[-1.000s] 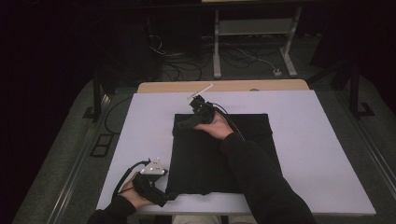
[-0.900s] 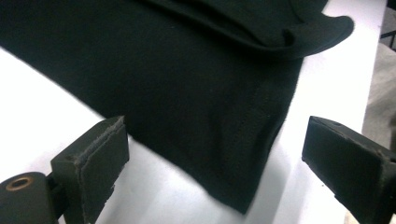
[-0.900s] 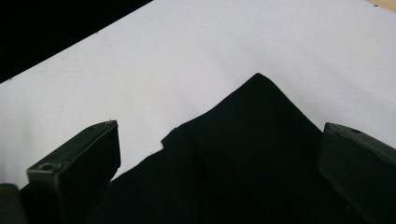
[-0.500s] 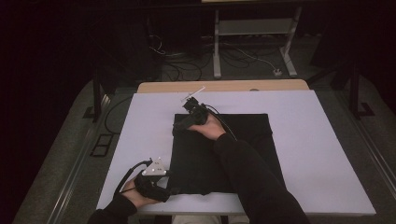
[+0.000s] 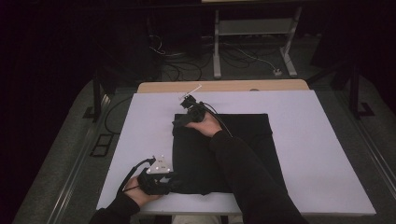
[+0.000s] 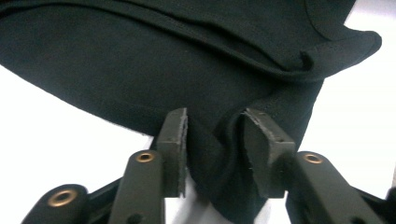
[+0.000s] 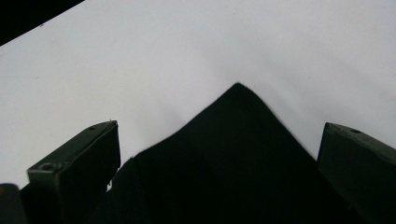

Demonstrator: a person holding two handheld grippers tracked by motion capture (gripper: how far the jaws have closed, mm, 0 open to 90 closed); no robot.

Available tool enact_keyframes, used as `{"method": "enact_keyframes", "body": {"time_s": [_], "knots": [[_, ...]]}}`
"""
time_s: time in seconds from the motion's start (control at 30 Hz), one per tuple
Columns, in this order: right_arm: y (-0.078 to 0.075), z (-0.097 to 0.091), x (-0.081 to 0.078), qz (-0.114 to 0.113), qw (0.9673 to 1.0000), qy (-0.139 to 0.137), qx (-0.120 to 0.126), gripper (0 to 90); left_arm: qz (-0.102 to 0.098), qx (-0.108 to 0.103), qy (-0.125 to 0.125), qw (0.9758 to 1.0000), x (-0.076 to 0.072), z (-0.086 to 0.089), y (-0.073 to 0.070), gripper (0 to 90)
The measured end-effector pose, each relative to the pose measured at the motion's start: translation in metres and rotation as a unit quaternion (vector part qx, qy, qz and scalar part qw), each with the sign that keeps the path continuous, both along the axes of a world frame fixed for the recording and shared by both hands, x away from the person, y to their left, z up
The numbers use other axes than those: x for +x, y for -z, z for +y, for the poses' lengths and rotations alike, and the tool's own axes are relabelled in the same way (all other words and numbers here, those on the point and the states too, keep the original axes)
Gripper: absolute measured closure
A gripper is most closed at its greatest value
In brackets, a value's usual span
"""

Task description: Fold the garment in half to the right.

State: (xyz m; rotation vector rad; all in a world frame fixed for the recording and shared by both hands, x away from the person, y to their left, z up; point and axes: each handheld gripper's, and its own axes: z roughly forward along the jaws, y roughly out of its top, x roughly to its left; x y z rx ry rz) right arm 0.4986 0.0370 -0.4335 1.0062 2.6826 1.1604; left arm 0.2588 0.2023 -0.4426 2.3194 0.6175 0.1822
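Observation:
A black cloth (image 5: 250, 140) lies flat on the white table (image 5: 317, 158). My left gripper (image 5: 177, 181) sits at the cloth's near left corner. In the left gripper view its jaws have just been closing, and a bunched fold of the cloth (image 6: 140, 70) fills the gap between the pads (image 6: 176, 140) of my left gripper (image 6: 215, 140). My right gripper (image 5: 183, 122) rests at the far left corner. There the right gripper (image 7: 219, 135) stands open, its jaws wide on either side of the pointed cloth corner (image 7: 238, 140), not touching it.
The person's right forearm (image 5: 243, 168) lies across the cloth. A wooden strip (image 5: 224, 86) runs along the table's far edge. Cables and a metal stand (image 5: 252, 37) are on the dark floor beyond. White table surface spreads to the right of the cloth.
The left gripper's jaws closed around the near left corner of the cloth. The right gripper slid a little left and down onto the far left corner.

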Motion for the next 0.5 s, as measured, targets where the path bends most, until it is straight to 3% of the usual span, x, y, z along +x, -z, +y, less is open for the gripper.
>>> {"method": "enact_keyframes", "body": {"time_s": [0.17, 0.5], "knots": [[0.003, 0.009, 0.007, -0.001, 1.0000, 0.004, 0.004, 2.6, 0.008, -0.006, 0.000, 0.9999, 0.002, -0.002, 0.000, 68.4], [0.006, 0.020, 0.015, -0.008, 0.9997, 0.021, 0.007, 14.7, 0.019, 0.003, 0.015, 0.9997, 0.007, -0.004, -0.005, 81.4]]}}
